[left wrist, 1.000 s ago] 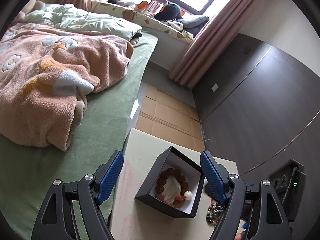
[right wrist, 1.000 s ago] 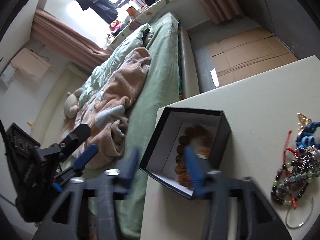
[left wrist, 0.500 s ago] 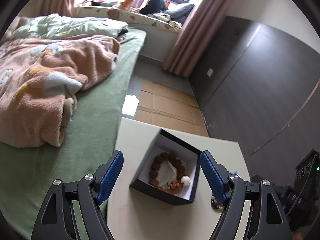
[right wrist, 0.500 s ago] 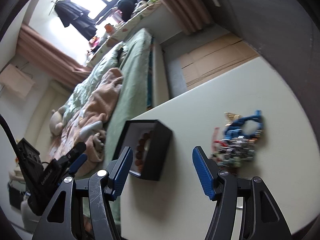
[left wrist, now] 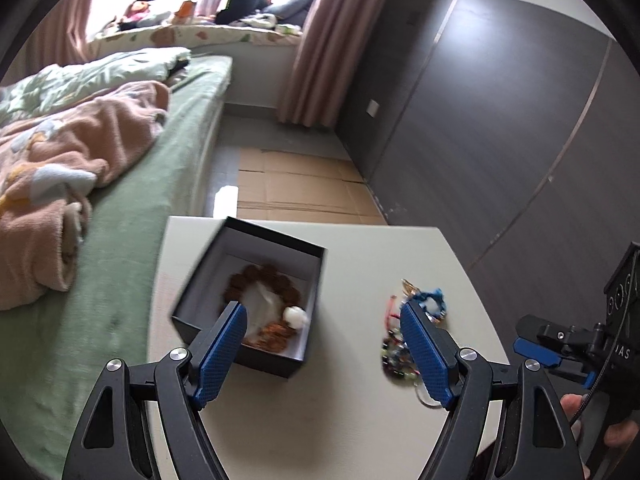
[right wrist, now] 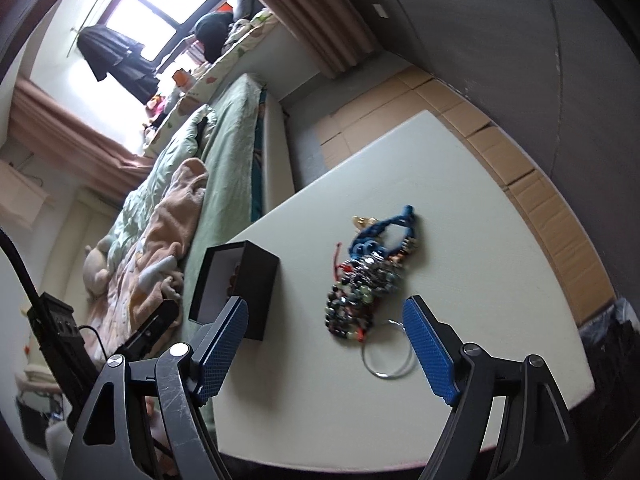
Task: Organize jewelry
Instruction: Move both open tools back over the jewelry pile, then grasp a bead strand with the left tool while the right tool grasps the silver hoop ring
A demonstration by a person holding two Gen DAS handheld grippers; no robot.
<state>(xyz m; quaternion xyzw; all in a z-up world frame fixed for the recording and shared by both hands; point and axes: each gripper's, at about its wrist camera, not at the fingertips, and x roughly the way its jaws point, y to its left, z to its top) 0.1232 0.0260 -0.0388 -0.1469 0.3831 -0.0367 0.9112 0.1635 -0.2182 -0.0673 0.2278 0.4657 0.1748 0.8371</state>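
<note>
- The jewelry pile [right wrist: 370,276] is my target: a heap of beaded strands, a blue cord piece and a thin wire ring, lying on the counter [right wrist: 460,208] well right of the black box [right wrist: 240,284]. In the left wrist view the pile [left wrist: 404,332] sits partly behind my right-side finger.
- The box [left wrist: 256,280] stands open near the counter's bed-side edge, and already holds a brown bead bracelet [left wrist: 264,304] with a white bead on a pale lining.
- What changed: a second ago my right camera was close over the box, and now it faces the pile instead. The right hand-held gripper [right wrist: 324,344] has just been opening, with nothing between its blue pads, only bare counter and the pile's near end ahead of them. I read that as one piece delivered and the next pick being lined up.
- The left hand-held gripper [left wrist: 322,352] is spread wide and empty. Its view has slid rightward, so the box that was centred between its fingers now sits behind the left one.
- Pose: both tools are angled down at the counter from the near edge. The right unit shows at the far right of the left view, with a fingertip [left wrist: 572,404] of the person's hand on it.
- My judgement: the strands look tangled, so lifting just one will need care.
</note>
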